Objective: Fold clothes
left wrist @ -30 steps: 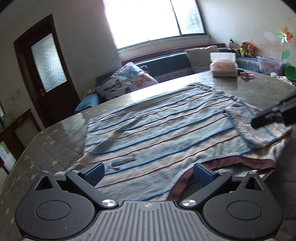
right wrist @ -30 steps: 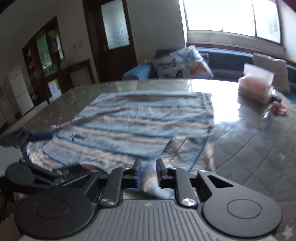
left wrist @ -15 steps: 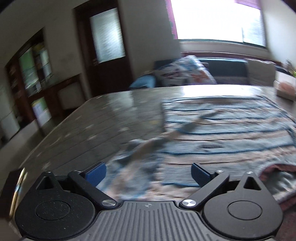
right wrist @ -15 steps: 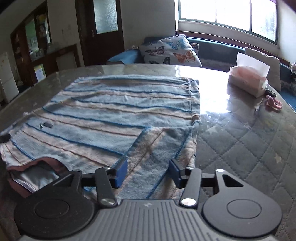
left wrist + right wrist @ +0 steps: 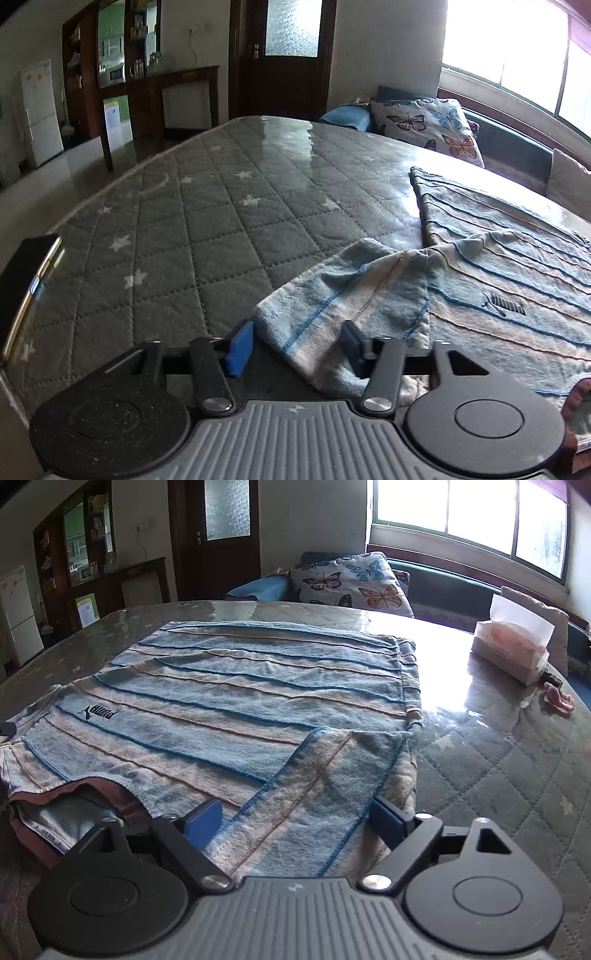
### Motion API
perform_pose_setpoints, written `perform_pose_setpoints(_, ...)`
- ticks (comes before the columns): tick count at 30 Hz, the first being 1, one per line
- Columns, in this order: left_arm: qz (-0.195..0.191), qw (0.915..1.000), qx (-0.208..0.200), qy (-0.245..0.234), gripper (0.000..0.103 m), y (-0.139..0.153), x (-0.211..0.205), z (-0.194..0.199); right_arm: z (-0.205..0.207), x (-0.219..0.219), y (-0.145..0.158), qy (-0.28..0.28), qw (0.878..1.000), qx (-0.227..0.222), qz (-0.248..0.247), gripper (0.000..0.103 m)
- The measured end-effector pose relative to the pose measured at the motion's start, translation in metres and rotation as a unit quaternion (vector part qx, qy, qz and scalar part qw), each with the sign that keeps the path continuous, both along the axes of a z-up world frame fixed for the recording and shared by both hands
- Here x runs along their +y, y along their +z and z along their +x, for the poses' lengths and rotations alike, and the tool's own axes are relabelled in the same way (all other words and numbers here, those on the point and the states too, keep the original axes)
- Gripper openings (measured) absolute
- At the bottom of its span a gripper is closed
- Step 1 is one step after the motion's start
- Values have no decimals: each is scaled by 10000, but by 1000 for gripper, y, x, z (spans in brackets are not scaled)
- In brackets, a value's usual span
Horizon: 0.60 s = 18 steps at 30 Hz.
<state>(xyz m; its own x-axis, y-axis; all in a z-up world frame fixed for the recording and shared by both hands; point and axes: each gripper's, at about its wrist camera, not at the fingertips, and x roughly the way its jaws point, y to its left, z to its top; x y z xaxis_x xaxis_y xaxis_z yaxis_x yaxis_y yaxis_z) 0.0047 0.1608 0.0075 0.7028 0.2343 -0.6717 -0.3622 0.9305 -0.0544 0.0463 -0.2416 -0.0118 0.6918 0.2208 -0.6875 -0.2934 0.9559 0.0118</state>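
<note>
A light blue striped T-shirt (image 5: 236, 701) with a small dark logo lies flat on the quilted grey table; it also shows in the left wrist view (image 5: 509, 280). Its right sleeve (image 5: 332, 782) is folded in over the body. My right gripper (image 5: 295, 821) is open, its jaws either side of that folded sleeve. The left sleeve (image 5: 332, 299) sticks out sideways onto the table. My left gripper (image 5: 295, 345) is open with the sleeve's end lying between its jaws.
The table (image 5: 184, 229) has a grey quilted star cover. A tissue box (image 5: 513, 650) and a small pink object (image 5: 559, 698) sit at the far right. A dark object (image 5: 22, 280) lies at the table's left edge. A butterfly cushion (image 5: 351, 583) lies on the sofa beyond.
My right gripper let go of the folded right sleeve and opened wide. My left gripper swung left to the other sleeve and narrowed around its end.
</note>
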Motion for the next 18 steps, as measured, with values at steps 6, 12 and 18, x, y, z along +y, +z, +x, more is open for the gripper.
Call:
perform_pose_setpoints(6,-92,9999,-80,-26,25,0,9,-4,-3,6,-7,65,9999,-138,-64,103)
perform_pose_setpoints(12,-68,9999,-42,86,40,3,7,-3,-6,4,-10,50,9995,-303,4,103)
perform_pose_setpoints(18,47,9999,-118,-13,22,5,3,-2,-7,4,-10,55,9995,-311,19,103)
